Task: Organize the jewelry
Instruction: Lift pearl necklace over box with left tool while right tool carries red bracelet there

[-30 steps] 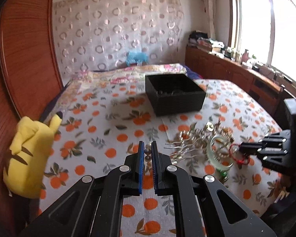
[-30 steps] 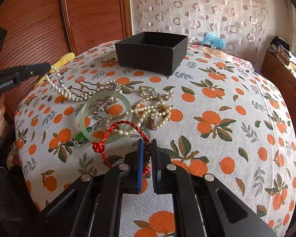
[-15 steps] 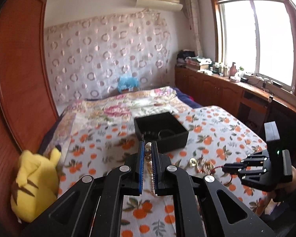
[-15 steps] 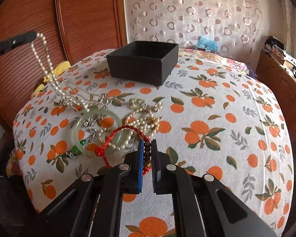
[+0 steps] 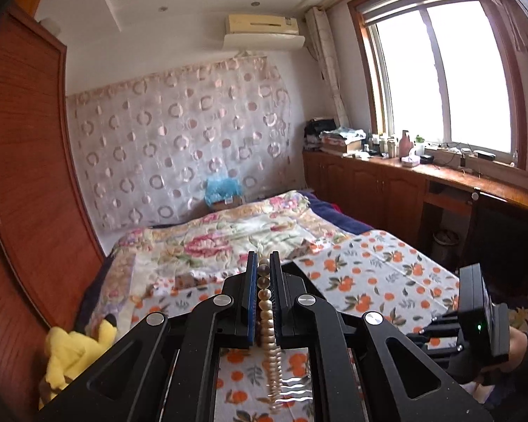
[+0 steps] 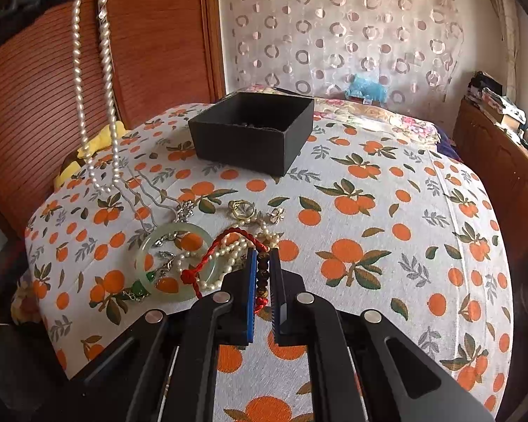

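your left gripper (image 5: 263,274) is clamped on the pearl necklace (image 5: 268,320), pinched near the top of its loop, and the rest hangs straight down below the jaws. seen from the right wrist, the double strand dangles free, its lowest beads just above the orange-print cloth (image 6: 387,211). expect it to be light, limp and smooth: it will swing with any quick move, and round beads can roll out of a loose pinch, so keep the squeeze firm. forward and below that claw sits the open black box (image 6: 253,130); lower the tail in first and let the strand pool.

your right gripper (image 6: 263,263) is closed on a string of dark beads (image 6: 263,274), tangled with a red cord bracelet (image 6: 225,256). just left of its tips lies the jade bangle (image 6: 174,262), stiff and breakable, best taken across its rim. shorter pearls and small gold pieces lie just ahead.
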Demonstrator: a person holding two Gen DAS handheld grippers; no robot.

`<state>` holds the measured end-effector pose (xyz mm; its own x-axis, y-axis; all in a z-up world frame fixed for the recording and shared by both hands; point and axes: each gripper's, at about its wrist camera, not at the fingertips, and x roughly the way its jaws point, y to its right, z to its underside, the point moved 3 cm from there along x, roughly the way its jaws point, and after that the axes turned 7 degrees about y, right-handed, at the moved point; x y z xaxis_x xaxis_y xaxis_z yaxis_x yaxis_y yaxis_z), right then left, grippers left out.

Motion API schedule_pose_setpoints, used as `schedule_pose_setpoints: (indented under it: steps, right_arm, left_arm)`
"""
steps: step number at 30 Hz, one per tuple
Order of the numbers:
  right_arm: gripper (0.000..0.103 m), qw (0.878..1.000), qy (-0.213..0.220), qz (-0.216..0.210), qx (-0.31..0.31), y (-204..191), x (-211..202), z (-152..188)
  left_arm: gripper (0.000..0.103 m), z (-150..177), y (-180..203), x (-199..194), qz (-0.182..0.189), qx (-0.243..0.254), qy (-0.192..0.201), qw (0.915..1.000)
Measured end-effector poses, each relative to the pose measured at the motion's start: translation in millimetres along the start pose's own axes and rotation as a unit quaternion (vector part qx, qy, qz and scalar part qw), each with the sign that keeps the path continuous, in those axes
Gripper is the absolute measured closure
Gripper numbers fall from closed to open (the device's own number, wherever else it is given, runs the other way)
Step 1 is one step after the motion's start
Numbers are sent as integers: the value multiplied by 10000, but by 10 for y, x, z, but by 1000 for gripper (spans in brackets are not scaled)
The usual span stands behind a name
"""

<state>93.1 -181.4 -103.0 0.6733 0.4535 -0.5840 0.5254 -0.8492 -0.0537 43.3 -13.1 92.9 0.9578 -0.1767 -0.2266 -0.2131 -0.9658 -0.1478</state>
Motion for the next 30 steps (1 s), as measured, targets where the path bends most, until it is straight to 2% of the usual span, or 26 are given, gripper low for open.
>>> schedule_pose_setpoints:
  steps: [14, 30]
  right_arm:
    - [95, 9996, 258, 1, -71, 125, 40, -381]
    - [95, 9989, 414, -178, -110, 282, 223, -1010]
  left_arm:
    - [97, -406, -158, 283, -89, -4, 247, 9997]
    - [97, -553, -308, 902, 38, -185, 0, 9998]
